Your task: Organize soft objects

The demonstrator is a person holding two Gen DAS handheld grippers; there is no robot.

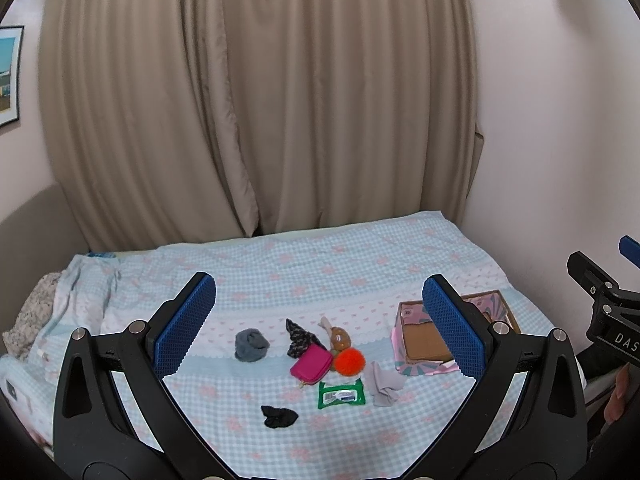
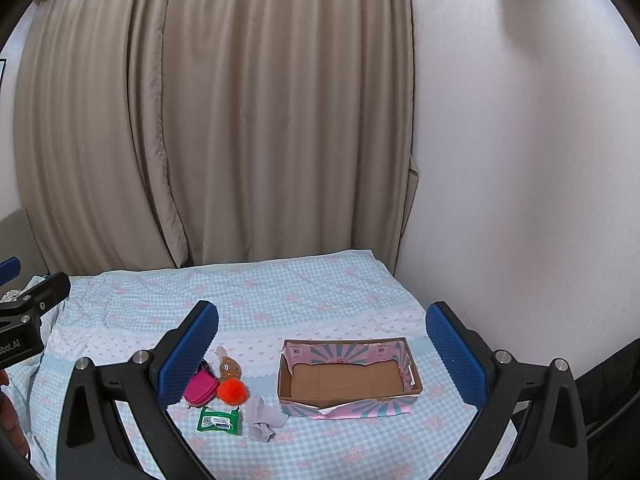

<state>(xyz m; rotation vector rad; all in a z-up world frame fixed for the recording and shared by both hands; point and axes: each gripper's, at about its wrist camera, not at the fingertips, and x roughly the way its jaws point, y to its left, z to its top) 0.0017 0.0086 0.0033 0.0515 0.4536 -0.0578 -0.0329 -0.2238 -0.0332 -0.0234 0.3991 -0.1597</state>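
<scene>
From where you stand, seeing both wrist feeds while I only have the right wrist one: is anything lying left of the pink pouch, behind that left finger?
Observer: Yes. A grey balled sock lies left of the pink pouch, apart from it.
Reviewer: Anything nearer the camera?
Observer: A black scrunched item lies alone, left of the green wipes pack.
Reviewer: And the dark thing behind the pouch?
Observer: A dark patterned cloth, touching the pouch's far edge.
Reviewer: Is the left gripper holding anything?
Observer: No, the left gripper is open and empty.
</scene>
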